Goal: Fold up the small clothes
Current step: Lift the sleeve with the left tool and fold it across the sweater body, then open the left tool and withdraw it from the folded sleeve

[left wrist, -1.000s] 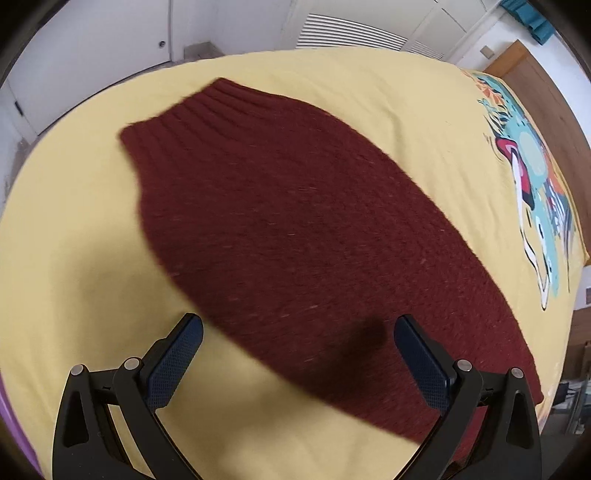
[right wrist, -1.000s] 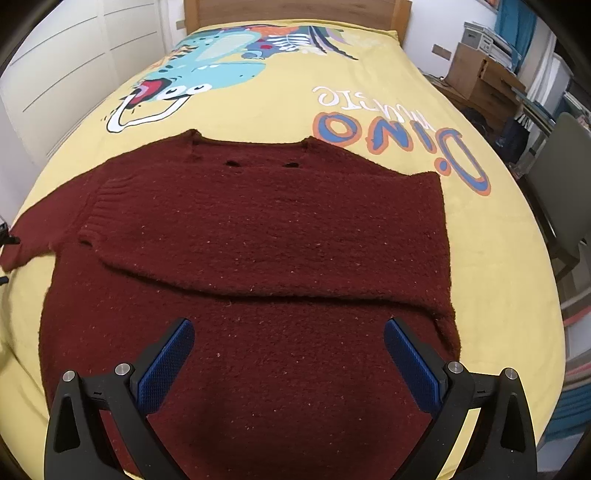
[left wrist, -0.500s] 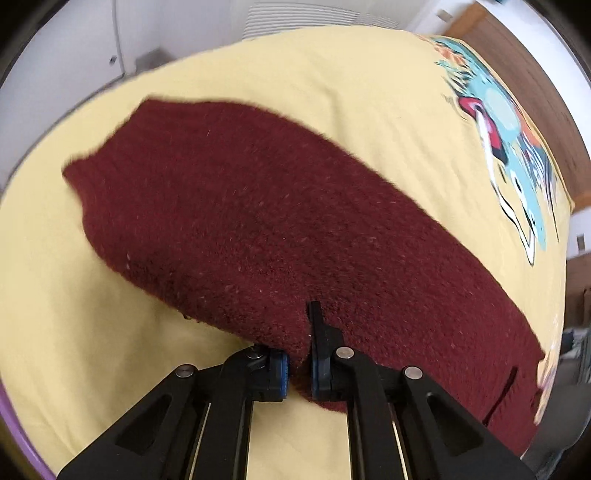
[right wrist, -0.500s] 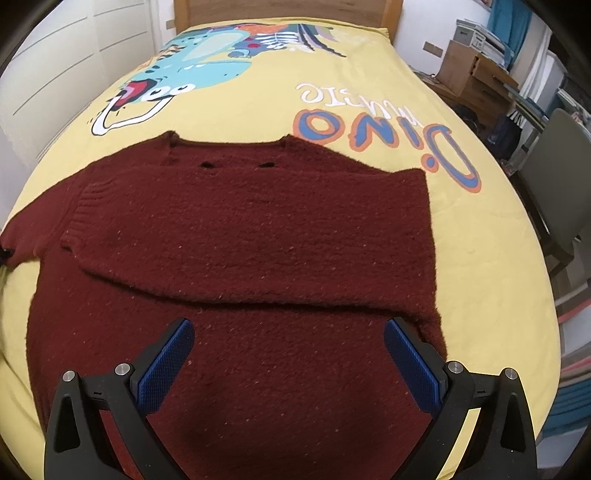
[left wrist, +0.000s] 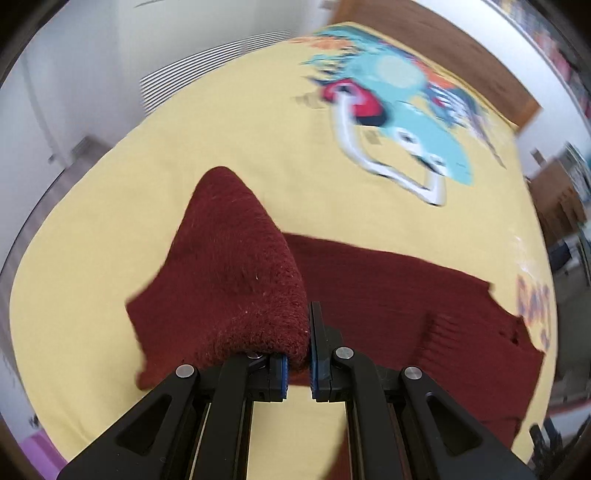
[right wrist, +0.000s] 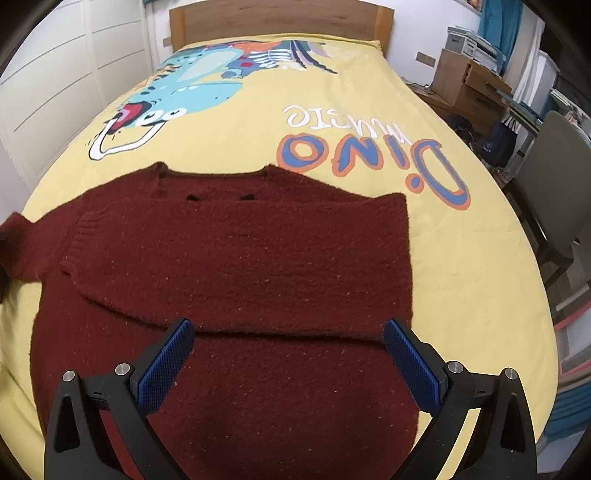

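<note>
A dark red knitted sweater (right wrist: 240, 266) lies flat on the yellow bedcover (right wrist: 461, 277), with one sleeve folded across its chest. My left gripper (left wrist: 308, 332) is shut on the other sleeve (left wrist: 229, 273), which hangs lifted off the bed in a peak; the sweater's body (left wrist: 406, 295) lies beyond it. In the right wrist view that lifted sleeve (right wrist: 14, 243) shows at the left edge. My right gripper (right wrist: 288, 354) hovers open over the sweater's lower half, nothing between its blue pads (right wrist: 166, 365).
The bedcover carries a dinosaur print (right wrist: 184, 96) and coloured lettering (right wrist: 369, 155). A wooden headboard (right wrist: 280, 18) stands at the far end. White cupboard doors (right wrist: 55, 74) line the left side. A chair (right wrist: 554, 192) and a cluttered desk (right wrist: 469, 81) stand on the right.
The left gripper shut on the sleeve's edge, then rose and swung toward the sweater's body, lifting the sleeve. The right gripper stayed open and drifted slightly over the sweater.
</note>
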### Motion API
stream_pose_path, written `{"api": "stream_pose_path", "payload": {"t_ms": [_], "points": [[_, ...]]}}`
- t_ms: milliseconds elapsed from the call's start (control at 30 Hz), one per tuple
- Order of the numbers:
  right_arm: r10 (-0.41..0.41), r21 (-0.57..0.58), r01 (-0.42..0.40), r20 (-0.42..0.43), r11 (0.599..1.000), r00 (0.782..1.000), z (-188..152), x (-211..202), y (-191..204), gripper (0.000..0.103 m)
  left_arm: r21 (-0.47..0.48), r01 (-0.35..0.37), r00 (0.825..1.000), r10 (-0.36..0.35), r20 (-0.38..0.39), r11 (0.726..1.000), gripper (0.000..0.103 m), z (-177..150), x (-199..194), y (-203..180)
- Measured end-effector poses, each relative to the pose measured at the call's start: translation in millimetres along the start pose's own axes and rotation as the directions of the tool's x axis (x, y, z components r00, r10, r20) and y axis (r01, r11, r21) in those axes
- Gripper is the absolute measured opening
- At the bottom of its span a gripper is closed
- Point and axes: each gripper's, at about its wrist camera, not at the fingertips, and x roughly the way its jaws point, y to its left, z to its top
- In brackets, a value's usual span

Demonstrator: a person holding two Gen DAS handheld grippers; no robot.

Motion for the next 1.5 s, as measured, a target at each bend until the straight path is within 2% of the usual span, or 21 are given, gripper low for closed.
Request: {"api": "stream_pose_path", "payload": {"t_ms": [167,300,367,467,567,667,767,967,1067,1233,1367,1400,1467,1500], "points": [[-0.005,0.020,0.004,0.022,1.000,1.000,6,-8,-15,0.102,0.110,0.078,0.997,-0.079,0.005,0.991,0.006,7,1,-82],[-0.013,0.024,0.012,0.040,1.000,0.999,13,-15,-27,0.102,0.212,0.132,0.991,-0.135,0.001,0.968,0.006,11,12,-155],[-0.020,0.026,0.019,0.044,0.999,0.999,18,-18,-33,0.102,0.254,0.161,0.987,-0.161,-0.018,0.954,0.006,3,17,-188],[-0.037,0.033,0.036,0.044,0.999,0.998,22,-21,-40,0.102,0.316,0.167,0.986,-0.162,-0.042,0.934,0.006,-5,38,-233],[-0.045,0.046,0.043,0.039,0.998,0.998,24,-23,-48,0.102,0.368,0.171,0.985,-0.150,-0.085,0.914,0.006,-27,60,-261],[-0.048,0.062,0.047,0.026,0.997,0.998,20,-21,-55,0.102,0.431,0.139,0.989,-0.103,-0.105,0.891,0.006,-51,87,-281],[-0.042,0.075,0.041,0.009,0.996,0.999,13,-18,-59,0.102,0.468,0.112,0.989,-0.054,-0.136,0.876,0.006,-74,113,-294],[-0.021,0.098,0.023,-0.026,0.995,0.999,-3,-8,-62,0.102,0.483,0.068,0.983,0.025,-0.184,0.873,0.006,-106,154,-282],[-0.012,0.098,0.016,-0.043,0.995,0.999,-9,-3,-61,0.102,0.500,0.050,0.984,0.044,-0.174,0.865,0.006,-115,161,-277],[-0.003,0.108,0.010,-0.062,0.994,0.998,-17,3,-62,0.102,0.557,0.000,0.987,0.090,-0.133,0.830,0.008,-122,164,-285],[0.000,0.117,0.008,-0.064,0.993,0.998,-20,4,-64,0.102,0.549,0.004,0.982,0.099,-0.158,0.836,0.013,-121,168,-286],[0.001,0.120,0.007,-0.062,0.993,0.998,-20,3,-65,0.102,0.545,0.006,0.982,0.098,-0.162,0.838,0.017,-120,167,-286],[0.002,0.122,0.005,-0.059,0.992,0.998,-20,2,-65,0.102,0.538,0.018,0.979,0.094,-0.180,0.843,0.034,-119,167,-285],[0.003,0.122,0.004,-0.057,0.993,0.998,-19,2,-66,0.102,0.535,0.025,0.977,0.092,-0.191,0.845,0.051,-118,166,-285]]}}
